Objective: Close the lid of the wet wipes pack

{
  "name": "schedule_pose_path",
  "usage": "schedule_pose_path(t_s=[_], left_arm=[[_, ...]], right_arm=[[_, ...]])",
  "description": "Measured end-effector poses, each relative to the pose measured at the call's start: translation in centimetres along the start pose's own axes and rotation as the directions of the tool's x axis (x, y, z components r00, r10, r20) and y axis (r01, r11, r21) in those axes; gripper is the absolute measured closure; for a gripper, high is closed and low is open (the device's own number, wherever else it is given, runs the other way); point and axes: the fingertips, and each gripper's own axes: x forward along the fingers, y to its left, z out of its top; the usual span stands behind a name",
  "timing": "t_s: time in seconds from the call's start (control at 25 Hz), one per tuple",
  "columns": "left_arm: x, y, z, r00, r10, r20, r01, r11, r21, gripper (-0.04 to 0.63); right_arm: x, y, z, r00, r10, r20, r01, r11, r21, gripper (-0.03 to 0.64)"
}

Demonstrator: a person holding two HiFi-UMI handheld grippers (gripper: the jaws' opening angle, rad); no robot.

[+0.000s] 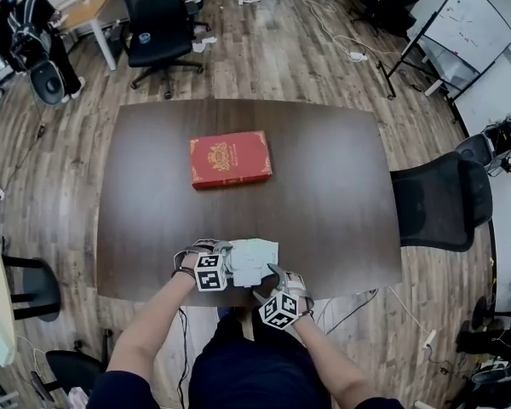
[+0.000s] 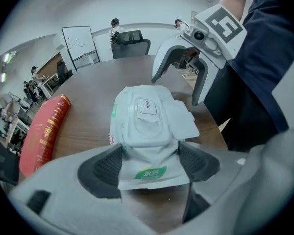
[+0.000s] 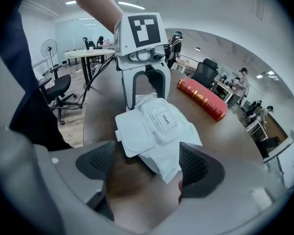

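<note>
Left tool (image 2: pixel 151 163) clamped on one end of single wet wipes pack (image 2: pixel 149 114), lid (image 2: pixel 183 121) flipped open sideways. Right tool (image 3: pixel 147 165) spread wide at opposite corner, pressing nothing. Dark wooden tabletop (image 1: pixel 324 194) beneath, pack at near edge; one red book (image 1: pixel 230 159) farther back, well apart. Plank floor (image 1: pixel 264 58), two black chairs (image 1: pixel 439 198) alongside.

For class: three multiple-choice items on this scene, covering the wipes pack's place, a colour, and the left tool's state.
1. The wet wipes pack lies: A on a chair; B at the table's near edge; C on the floor.
2. The book is: A red; B blue; C green.
3. The left tool is: A open; B out of sight; C shut on the wet wipes pack.
Answers: B, it sits by the person's edge; A, its cover is red; C, it pinches the pack's end.
</note>
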Motion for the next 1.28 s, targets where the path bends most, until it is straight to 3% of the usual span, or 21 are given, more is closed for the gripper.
schedule_pose_path(t_s=[0.2,0.52,1.12,1.28], left_arm=[[-0.3,-0.1,0.0,1.000,-0.002,0.006,0.002,1.000,-0.003,0.224],[-0.1,0.0,-0.3,1.000,-0.001,-0.021,0.001,1.000,-0.005,0.224],[-0.1,0.1,-0.5,1.000,0.011,-0.024,-0.011,1.000,-0.004,0.222],[-0.2,0.1,-0.4,1.000,0.013,-0.019,-0.013,1.000,-0.003,0.222]], right_arm=[[1.4,0.0,-0.4,0.999,0.008,-0.049,-0.013,0.995,-0.102,0.193],[2.5,-0.5,-0.7,0.996,-0.027,-0.086,0.017,0.992,-0.121,0.193],[1.0,-1.2,0.0,1.000,0.004,0.006,-0.004,1.000,0.028,0.193],[-0.4,-2.3,0.9,0.997,0.006,0.078,-0.019,0.987,0.161,0.193]])
